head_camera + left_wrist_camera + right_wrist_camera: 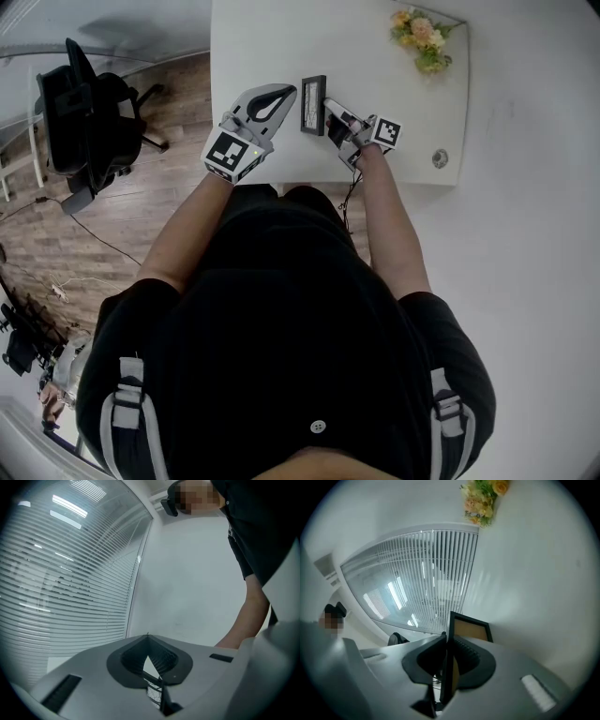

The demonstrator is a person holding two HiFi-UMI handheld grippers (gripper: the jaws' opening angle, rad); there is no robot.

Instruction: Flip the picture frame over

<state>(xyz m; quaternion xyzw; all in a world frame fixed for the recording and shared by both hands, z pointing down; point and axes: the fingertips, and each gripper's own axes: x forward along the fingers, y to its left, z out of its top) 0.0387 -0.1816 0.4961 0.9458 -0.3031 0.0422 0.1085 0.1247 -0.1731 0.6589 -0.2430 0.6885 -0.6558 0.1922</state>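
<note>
1. nearest the camera, the person's black-clad torso fills the lower head view. both forearms reach forward over the front edge of the white table (pixel 244 37) toward the picture frame (pixel 312 105).
2. a small round object (pixel 440 158) lies on the table well to the right of the picture frame and slightly nearer the person.
3. the left gripper (pixel 290 91) sits just left of the picture frame, close to it but apparently not touching. its own view (pixel 147 637) shows the jaws together at the tips with nothing gripped between them.
4. the right gripper (pixel 330 105) is at the right edge of the picture frame. its own view (pixel 446 638) shows the jaws clamped on the frame's thin black edge, which runs up between the pads. the brown backing (pixel 471 631) faces the right-hand pad.
5. the picture frame stands toward the front of the table, between the two grippers. it reads as tipped up on edge, not lying flat. whether its lower edge touches the table cannot be told.
6. beyond the picture frame and to its right, a small bunch of flowers (pixel 422 37) rests at the far table corner. a black office chair (pixel 84 112) stands on the wood floor well to the left of the frame.
7. assessment: the grasp is made and the turn appears about half done, with the frame raised on edge. left to do: carry it over onto its other face, lay it flat, release.
</note>
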